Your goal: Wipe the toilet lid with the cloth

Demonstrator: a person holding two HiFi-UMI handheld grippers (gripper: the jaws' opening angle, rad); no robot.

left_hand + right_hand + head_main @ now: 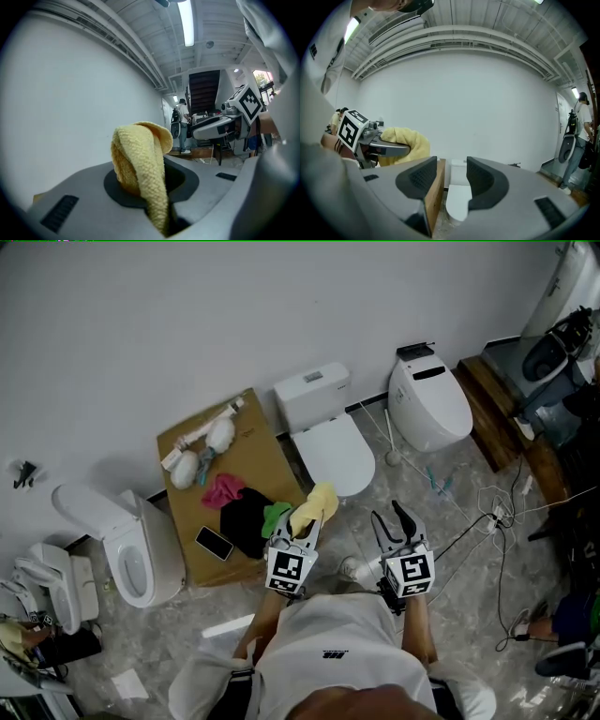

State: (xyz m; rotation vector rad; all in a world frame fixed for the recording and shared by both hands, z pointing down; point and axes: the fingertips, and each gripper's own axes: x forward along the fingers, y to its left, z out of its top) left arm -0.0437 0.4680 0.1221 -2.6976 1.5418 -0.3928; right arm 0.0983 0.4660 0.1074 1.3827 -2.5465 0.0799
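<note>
A white toilet with its lid (pixel 334 454) down stands against the wall ahead; its lid (pixel 457 200) also shows between the right jaws. My left gripper (pixel 307 519) is shut on a yellow cloth (pixel 315 504), held up in the air short of the toilet's left front corner. In the left gripper view the yellow cloth (pixel 143 168) bunches over the jaws and hangs down between them. My right gripper (pixel 395 522) is open and empty, level with the left one, just right of the toilet's front. From the right gripper view the cloth (pixel 408 144) is at the left.
A cardboard box (pixel 240 465) left of the toilet carries pink, black and green cloths, a phone (pixel 215 543) and white brushes. Another toilet (pixel 428 400) stands to the right, a third (pixel 134 549) at the left. Cables (pixel 487 512) trail over the marble floor at the right.
</note>
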